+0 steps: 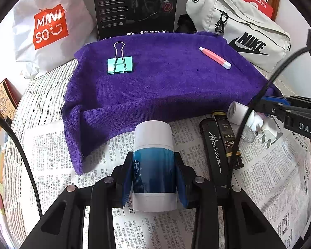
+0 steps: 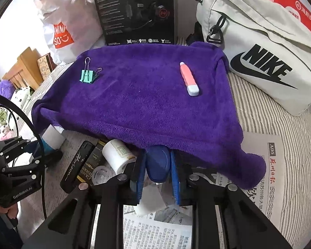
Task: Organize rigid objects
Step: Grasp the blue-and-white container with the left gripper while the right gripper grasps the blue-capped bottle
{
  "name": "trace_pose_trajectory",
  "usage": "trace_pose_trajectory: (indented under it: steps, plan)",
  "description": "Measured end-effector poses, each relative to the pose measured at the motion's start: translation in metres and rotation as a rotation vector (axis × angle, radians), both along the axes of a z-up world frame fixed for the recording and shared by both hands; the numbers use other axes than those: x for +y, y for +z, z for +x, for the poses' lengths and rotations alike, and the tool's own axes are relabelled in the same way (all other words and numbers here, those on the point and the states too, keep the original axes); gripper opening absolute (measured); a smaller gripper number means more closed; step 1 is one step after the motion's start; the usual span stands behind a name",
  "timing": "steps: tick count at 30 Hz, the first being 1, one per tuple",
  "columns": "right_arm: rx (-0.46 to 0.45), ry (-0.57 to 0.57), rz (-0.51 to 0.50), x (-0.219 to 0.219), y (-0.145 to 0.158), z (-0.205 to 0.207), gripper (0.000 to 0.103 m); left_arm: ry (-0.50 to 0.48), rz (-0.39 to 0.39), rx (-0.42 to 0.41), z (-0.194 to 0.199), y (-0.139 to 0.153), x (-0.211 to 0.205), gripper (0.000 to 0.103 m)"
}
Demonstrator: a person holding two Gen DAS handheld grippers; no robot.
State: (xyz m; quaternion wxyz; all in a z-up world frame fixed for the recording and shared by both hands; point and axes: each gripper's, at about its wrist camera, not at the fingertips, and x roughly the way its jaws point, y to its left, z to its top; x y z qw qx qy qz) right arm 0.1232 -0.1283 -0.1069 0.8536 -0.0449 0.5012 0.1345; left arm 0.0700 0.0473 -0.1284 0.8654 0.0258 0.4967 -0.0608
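My left gripper [image 1: 154, 172] is shut on a blue and white bottle [image 1: 153, 145], held over the newspaper just in front of the purple towel [image 1: 165, 83]. My right gripper [image 2: 157, 172] is shut on a blue oval object [image 2: 158, 164] with a white base, at the towel's near edge. On the towel lie a mint green binder clip [image 1: 119, 64] at the left and a pink and white tube [image 1: 215, 58] at the right. A black lighter [image 1: 214, 151], a dark gold-lettered box [image 1: 228, 139] and a small white bottle [image 2: 117, 155] lie on the newspaper between the grippers.
A Miniso bag [image 1: 49, 27], a black headset box [image 1: 134, 8] and a white Nike bag [image 1: 244, 29] stand behind the towel. Newspaper [image 1: 269, 176] covers the striped sheet [image 2: 269, 120] in front. A clear round cap [image 2: 100, 175] lies by the lighter.
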Motion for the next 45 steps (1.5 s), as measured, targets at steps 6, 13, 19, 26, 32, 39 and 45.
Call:
trace_pose_trajectory:
  steps: [6, 13, 19, 26, 32, 39, 45]
  plan:
    - [-0.011, -0.023, 0.020, -0.024, 0.017, -0.017, 0.023, -0.003, 0.000, -0.003, -0.001, 0.000, 0.000, 0.034]
    - [0.004, -0.037, -0.054, -0.041, 0.007, -0.028, 0.023, -0.002, 0.005, 0.001, 0.000, 0.000, 0.000, 0.034]
    - [0.009, -0.036, -0.079, -0.042, -0.004, -0.030, 0.023, 0.005, 0.007, 0.003, 0.000, 0.000, -0.001, 0.034]
    - [0.015, -0.043, -0.051, -0.048, -0.008, -0.032, 0.023, 0.003, -0.018, -0.011, 0.001, -0.001, 0.001, 0.034]
    - [0.019, -0.043, -0.059, -0.045, -0.015, -0.033, 0.020, -0.005, 0.000, -0.010, 0.001, -0.001, -0.001, 0.034]
    - [-0.042, -0.058, -0.015, -0.051, -0.016, -0.037, 0.020, -0.003, 0.010, -0.063, -0.006, -0.003, -0.003, 0.034]
    - [-0.113, -0.076, -0.018, -0.052, -0.018, -0.042, 0.020, -0.002, 0.014, -0.116, -0.013, -0.006, -0.003, 0.035]
